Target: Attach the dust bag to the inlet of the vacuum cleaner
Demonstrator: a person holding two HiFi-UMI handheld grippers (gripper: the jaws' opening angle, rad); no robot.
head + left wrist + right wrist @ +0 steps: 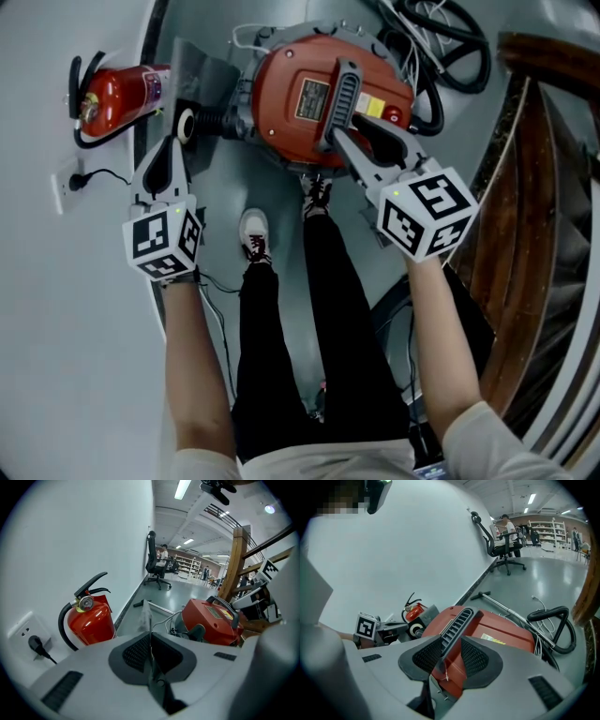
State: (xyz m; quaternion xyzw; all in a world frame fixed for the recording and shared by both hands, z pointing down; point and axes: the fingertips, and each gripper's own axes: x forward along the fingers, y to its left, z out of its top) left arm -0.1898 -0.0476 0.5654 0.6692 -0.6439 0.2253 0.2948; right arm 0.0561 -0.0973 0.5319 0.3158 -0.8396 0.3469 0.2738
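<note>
The red vacuum cleaner (pixel 309 103) lies on the floor, its black handle (pixel 342 94) on top. My right gripper (pixel 375 145) is over the handle's near end with its jaws open. In the right gripper view the handle (pixel 457 620) runs between the pads, with a gap beside it. The grey dust bag (pixel 202 66) sits left of the vacuum. Its round collar (pixel 185 125) is at the black inlet (pixel 220 122). My left gripper (pixel 173 152) is just below the collar. In the left gripper view it (pixel 150 641) is shut on the bag's thin grey edge (pixel 145 615).
A red fire extinguisher (pixel 117 94) lies by the wall, and a wall socket with a plug (pixel 70 180) is below it. A black hose (pixel 450 47) coils behind the vacuum. A wooden stair rail (pixel 525 187) runs on the right. The person's shoes (pixel 255 234) stand close to the vacuum.
</note>
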